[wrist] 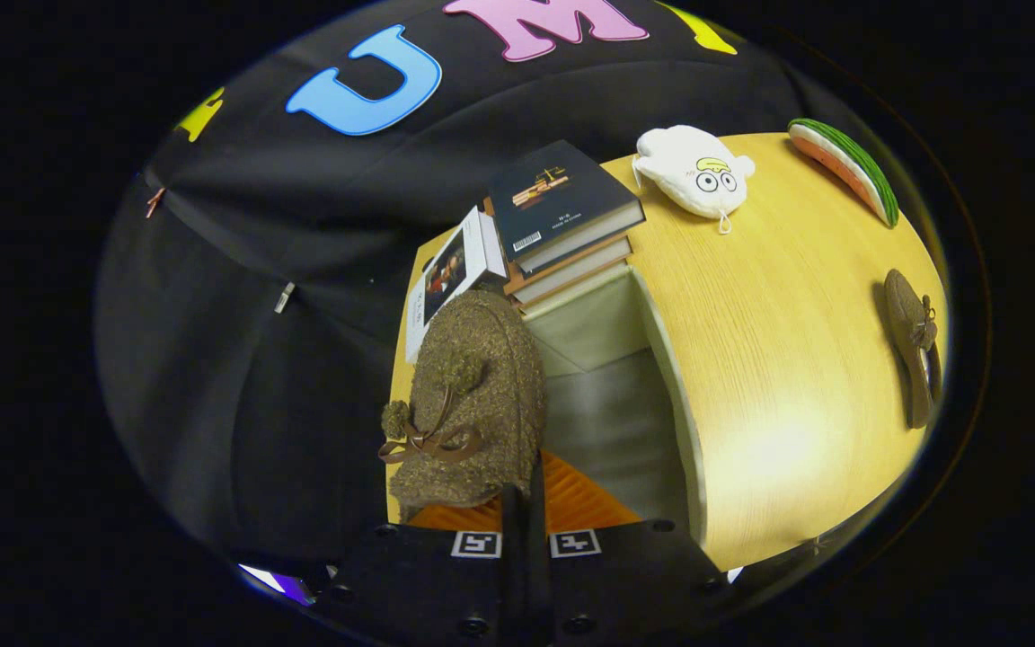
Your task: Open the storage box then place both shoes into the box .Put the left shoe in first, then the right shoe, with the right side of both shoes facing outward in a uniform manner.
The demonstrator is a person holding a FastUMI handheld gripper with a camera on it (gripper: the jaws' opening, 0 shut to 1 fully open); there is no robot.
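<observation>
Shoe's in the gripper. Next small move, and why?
Probably ease the shoe further into the open box, then release. The hand-held gripper is pinched on its edge, and it hangs by the box's left wall. The second shoe waits on the table.

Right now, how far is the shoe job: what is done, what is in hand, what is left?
Done: the box looks open. In hand: the gripper is shut on the heel edge of one brown shoe, held at the box's opening. Left: setting this shoe inside, then the second shoe, lying on the table.
</observation>
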